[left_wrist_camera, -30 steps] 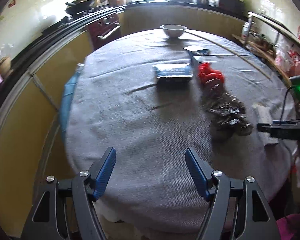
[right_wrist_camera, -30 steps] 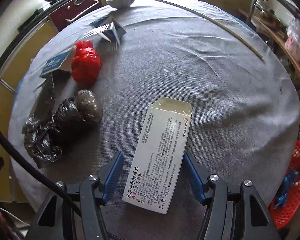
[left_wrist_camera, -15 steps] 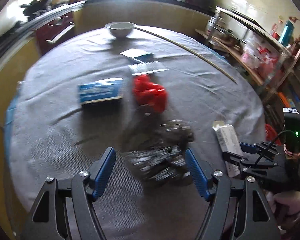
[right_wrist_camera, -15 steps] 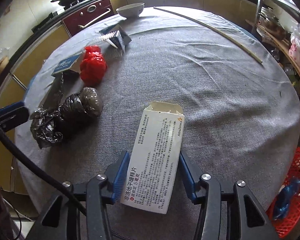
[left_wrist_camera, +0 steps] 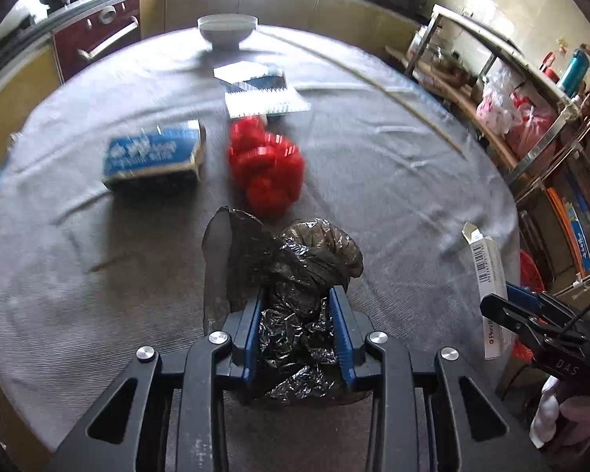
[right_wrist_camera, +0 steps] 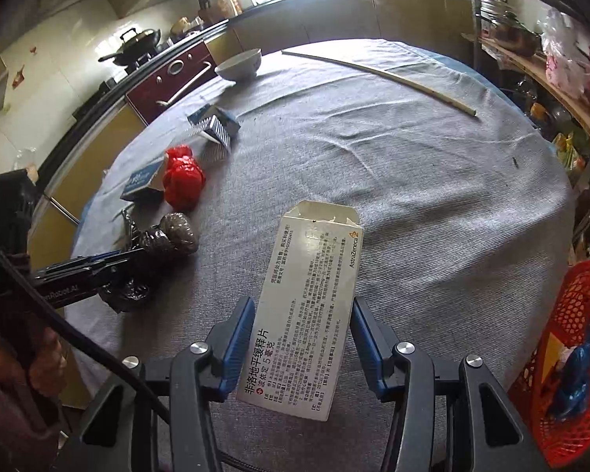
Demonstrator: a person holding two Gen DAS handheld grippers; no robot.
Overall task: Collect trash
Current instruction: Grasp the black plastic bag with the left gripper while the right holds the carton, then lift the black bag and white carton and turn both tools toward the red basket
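1. The left gripper (left_wrist_camera: 299,332) is closing its fingers on the black plastic bag (left_wrist_camera: 295,275). The bag sits between the blue pads, which press into its sides, near the front edge of the round table (left_wrist_camera: 393,165).
2. The bag looks soft, light and crinkly. It will squash when squeezed. A grip on the thick bunched middle should be safest, because a thin loose flap could slip out.
3. The right gripper (right_wrist_camera: 301,348) has its fingers clamped on a white paper box (right_wrist_camera: 310,306). The box is held up off the gray cloth.
4. The box looks light and a bit stiff. Its top end is open, so a hard squeeze could crush it. Holding the long sides near the bottom, as now, seems good.
5. A red bag (left_wrist_camera: 265,169) and a blue box (left_wrist_camera: 153,155) wait farther back.
6. A red basket (right_wrist_camera: 570,354) sits beside the table.
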